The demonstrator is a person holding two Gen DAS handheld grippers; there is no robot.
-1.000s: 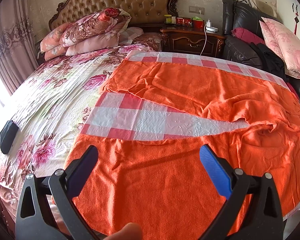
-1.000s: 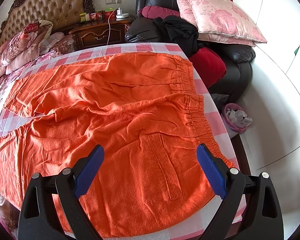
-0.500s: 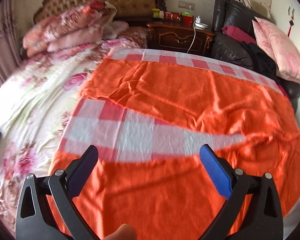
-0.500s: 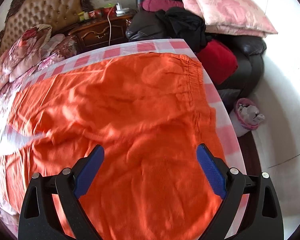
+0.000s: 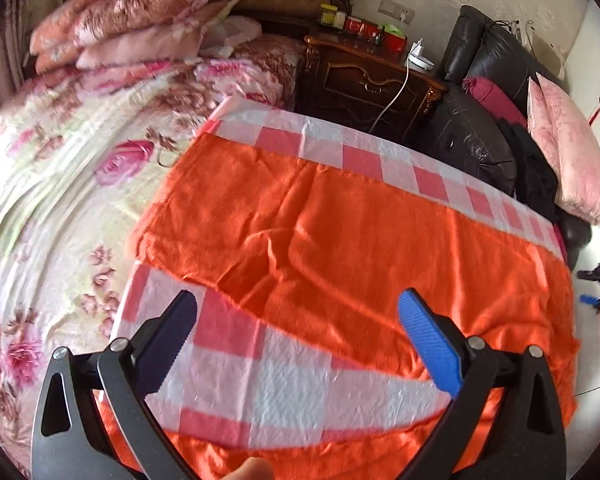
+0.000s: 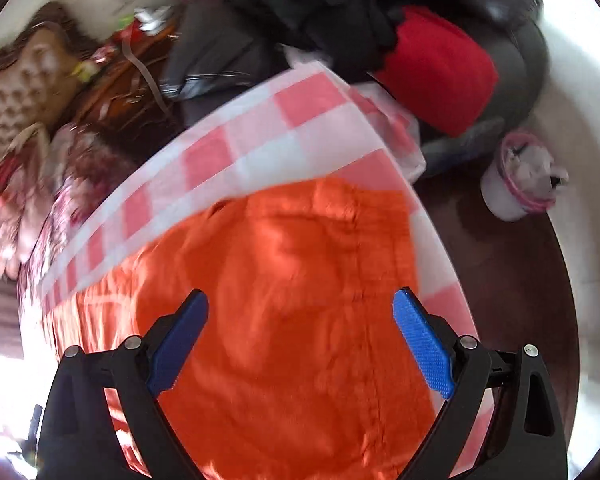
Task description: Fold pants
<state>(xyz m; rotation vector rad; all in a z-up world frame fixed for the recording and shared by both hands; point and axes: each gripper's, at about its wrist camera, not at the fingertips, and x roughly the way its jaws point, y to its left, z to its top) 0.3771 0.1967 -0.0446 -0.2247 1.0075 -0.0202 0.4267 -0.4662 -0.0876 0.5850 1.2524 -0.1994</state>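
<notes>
Zero folds made so far, judging by both views.

Left wrist view: orange pants (image 5: 340, 232) spread flat on checked cloth (image 5: 284, 364) over the bed (image 5: 52, 184), legs parted, far leg running from 9 to 3 o'clock, near leg at 6. Left gripper (image 5: 298, 336) hovering above, fingers (image 5: 428, 340) wide apart, holding nothing.

Right wrist view: blurred; waist end of pants at centre, bin (image 6: 520, 184) at 2 o'clock. Right gripper (image 6: 300, 340) fingers likewise apart, empty.

Left to do: gripping the fabric and every fold.
</notes>
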